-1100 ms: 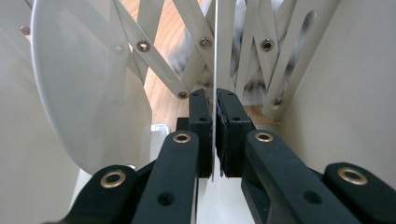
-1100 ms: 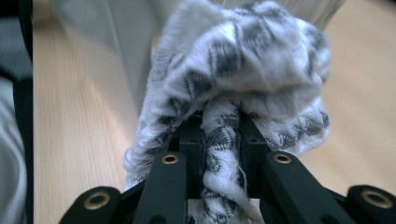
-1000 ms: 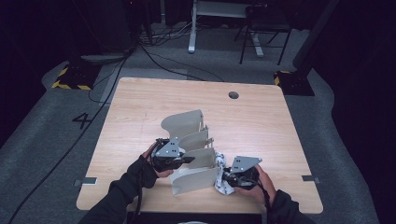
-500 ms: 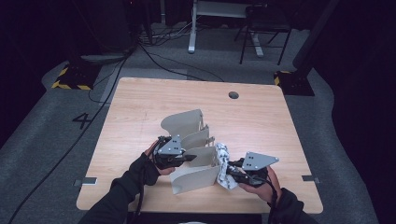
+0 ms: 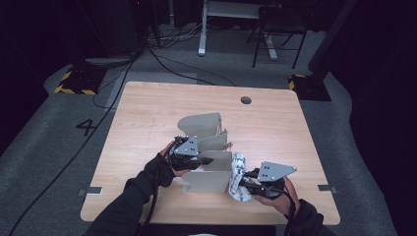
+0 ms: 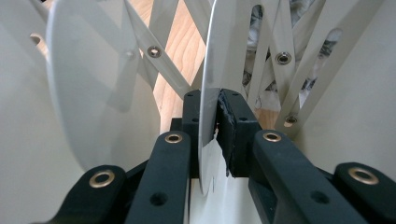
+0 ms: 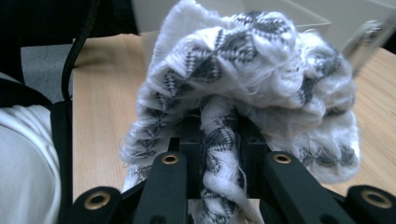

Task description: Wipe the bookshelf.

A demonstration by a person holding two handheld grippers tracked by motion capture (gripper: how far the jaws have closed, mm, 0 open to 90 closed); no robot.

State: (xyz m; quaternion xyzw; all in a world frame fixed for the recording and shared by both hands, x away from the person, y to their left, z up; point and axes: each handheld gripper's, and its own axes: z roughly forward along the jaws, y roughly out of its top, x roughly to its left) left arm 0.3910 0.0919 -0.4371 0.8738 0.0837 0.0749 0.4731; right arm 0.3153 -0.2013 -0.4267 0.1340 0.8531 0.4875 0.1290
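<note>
A: Where is the knitted cloth point(image 7: 243, 88)?

B: Bunched up in the right gripper point(image 7: 219, 154). The right gripper view has the jaws clenched on a twisted fold of it, white wool with a grey diamond pattern, the rest billowing over the jaw tips.

A: And from above?

B: The high view places it: the cloth point(image 5: 238, 176) hangs at the near right corner of the folding rack point(image 5: 206, 147), touching or just beside its front panel. The right gripper point(image 5: 248, 184) comes at it from the right, near the table's point(image 5: 147, 108) front edge. The close view gives only bare wood and a pale rack wall behind the cloth.

A: The other hand?

B: The left gripper point(image 5: 209, 161) sits on the rack's left side in the high view, but the grip itself is too small to read there. The left gripper view settles it: the left gripper point(image 6: 210, 135) is clamped onto the thin edge of one white divider panel point(image 6: 215, 70), which stands upright between the jaws.

A: Anything more in that view?

B: The rack's riveted scissor slats point(image 6: 280, 56), and through their gaps a glimpse of the same patterned cloth point(image 6: 254, 28) on the far side.
</note>
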